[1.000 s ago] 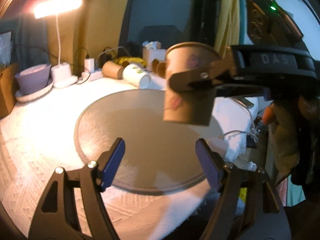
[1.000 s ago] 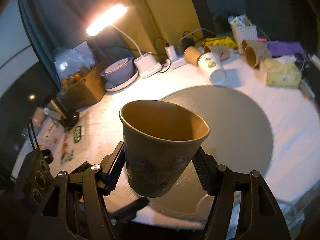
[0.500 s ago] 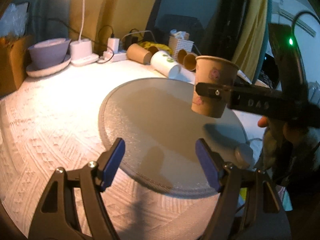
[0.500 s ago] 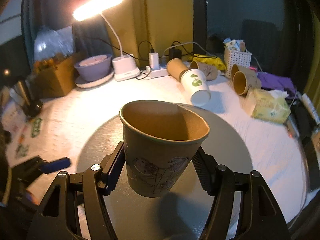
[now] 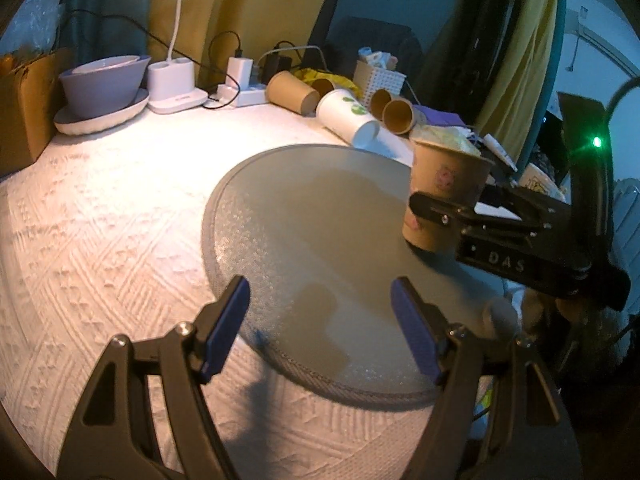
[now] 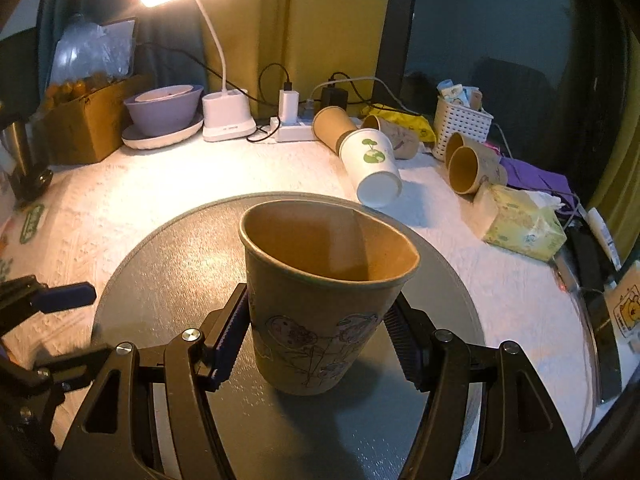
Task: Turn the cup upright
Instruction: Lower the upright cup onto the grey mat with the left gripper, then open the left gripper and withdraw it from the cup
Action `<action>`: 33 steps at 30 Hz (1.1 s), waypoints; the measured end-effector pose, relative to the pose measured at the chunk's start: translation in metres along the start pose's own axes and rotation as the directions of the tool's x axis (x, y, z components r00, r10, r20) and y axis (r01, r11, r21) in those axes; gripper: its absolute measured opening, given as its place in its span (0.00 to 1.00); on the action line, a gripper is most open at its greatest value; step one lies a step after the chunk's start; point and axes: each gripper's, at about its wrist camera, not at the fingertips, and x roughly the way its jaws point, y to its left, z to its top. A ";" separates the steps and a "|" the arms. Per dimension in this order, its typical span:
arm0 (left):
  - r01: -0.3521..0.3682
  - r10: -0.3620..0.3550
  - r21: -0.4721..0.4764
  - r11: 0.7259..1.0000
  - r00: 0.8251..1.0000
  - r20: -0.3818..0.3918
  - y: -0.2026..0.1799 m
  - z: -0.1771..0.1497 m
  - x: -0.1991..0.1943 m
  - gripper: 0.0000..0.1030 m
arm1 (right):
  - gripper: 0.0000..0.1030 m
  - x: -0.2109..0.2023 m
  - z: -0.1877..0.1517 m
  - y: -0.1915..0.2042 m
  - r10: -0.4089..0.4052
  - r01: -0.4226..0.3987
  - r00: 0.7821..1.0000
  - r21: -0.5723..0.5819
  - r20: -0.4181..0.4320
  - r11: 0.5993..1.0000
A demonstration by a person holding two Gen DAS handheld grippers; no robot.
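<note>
The cup (image 6: 324, 300) sits mouth-up, pinched by the right gripper (image 6: 320, 340) to land on the mat's (image 6: 168, 264) right edge; left gripper (image 5: 320, 324) spread, empty.

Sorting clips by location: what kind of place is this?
Probably a home room, not a lab: a cluttered table with a white textured cloth, a desk lamp, a tissue pack.

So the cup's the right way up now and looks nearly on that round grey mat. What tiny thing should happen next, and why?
Probably open the right gripper and let go. The brown cup is upright, mouth up, squeezed slightly oval, its base apparently on the round grey mat. The left gripper is open and holds nothing.
</note>
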 end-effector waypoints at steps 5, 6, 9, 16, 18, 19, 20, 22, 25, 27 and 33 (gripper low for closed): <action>-0.010 0.010 0.008 1.000 1.000 0.005 -0.002 -0.002 -0.001 0.72 | 0.66 -0.003 -0.010 0.002 -0.012 0.012 1.000 -0.006 -0.003 1.000; -0.012 0.012 0.008 1.000 1.000 0.006 -0.003 -0.002 -0.002 0.72 | 0.66 -0.004 -0.012 0.003 -0.013 0.013 1.000 -0.006 -0.004 1.000; -0.017 0.016 0.013 1.000 1.000 0.011 -0.004 -0.004 -0.004 0.72 | 0.66 -0.007 -0.018 0.005 -0.015 0.015 1.000 -0.009 -0.008 1.000; -0.019 0.018 0.025 0.999 0.999 0.032 -0.010 -0.005 -0.013 0.72 | 0.67 -0.016 -0.026 0.005 -0.008 0.008 1.000 0.005 -0.013 1.000; -0.021 0.020 0.033 0.999 0.999 0.041 -0.013 -0.007 -0.017 0.72 | 0.68 -0.021 -0.028 0.005 -0.003 0.003 1.000 0.011 -0.012 1.000; -0.022 0.021 0.036 0.999 0.999 0.045 -0.014 -0.008 -0.019 0.72 | 0.68 -0.023 -0.030 0.006 0.001 -0.001 1.000 0.015 -0.011 1.000; -0.024 0.022 0.039 0.999 0.999 0.050 -0.016 -0.008 -0.021 0.72 | 0.68 -0.026 -0.031 0.006 0.004 -0.004 1.000 0.018 -0.011 1.000; -0.027 0.024 0.046 0.999 0.998 0.060 -0.019 -0.010 -0.025 0.72 | 0.68 -0.031 -0.033 0.006 0.007 -0.007 1.000 0.027 -0.011 1.000; -0.033 0.029 0.055 0.998 0.997 0.073 -0.023 -0.011 -0.031 0.72 | 0.68 -0.039 -0.038 0.006 0.010 -0.010 1.000 0.034 -0.010 0.999; -0.038 0.033 0.061 0.997 0.996 0.084 -0.026 -0.011 -0.036 0.72 | 0.68 -0.045 -0.040 0.006 0.013 -0.013 1.000 0.039 -0.008 0.999; -0.044 0.035 0.081 0.996 0.993 0.112 -0.035 -0.013 -0.050 0.73 | 0.68 -0.064 -0.044 0.006 0.017 -0.018 1.000 0.054 0.011 0.998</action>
